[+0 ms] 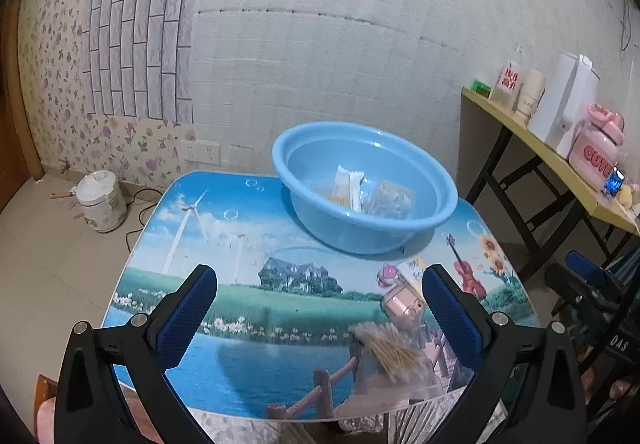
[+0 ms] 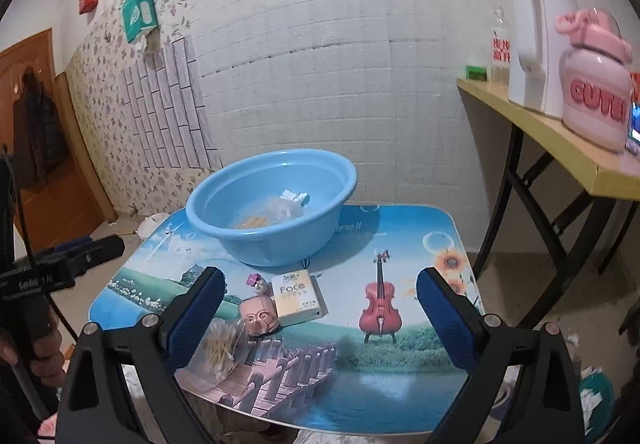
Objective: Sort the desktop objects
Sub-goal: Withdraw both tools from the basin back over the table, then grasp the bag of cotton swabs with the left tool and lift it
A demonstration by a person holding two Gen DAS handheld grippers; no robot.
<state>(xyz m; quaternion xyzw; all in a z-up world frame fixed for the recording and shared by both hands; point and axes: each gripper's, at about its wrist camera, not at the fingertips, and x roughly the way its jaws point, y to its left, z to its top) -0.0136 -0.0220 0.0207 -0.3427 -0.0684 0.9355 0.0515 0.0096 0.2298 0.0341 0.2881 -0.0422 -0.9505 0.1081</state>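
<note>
White-tiled walls back the printed counter (image 2: 400, 228); a blue basin (image 2: 272, 204) sits at 12 o'clock. Left tool (image 1: 320, 308) and right tool (image 2: 320, 308) both gape wide, empty, touching nothing.

I see a blue basin (image 2: 272, 204) at the table's far edge, holding clear packets (image 2: 280, 210). Near the front lie a bag of cotton swabs (image 2: 220, 348), a pink case (image 2: 259, 314), a "Face" tissue pack (image 2: 298, 298) and a small purple-capped bottle (image 2: 256, 282).
</note>
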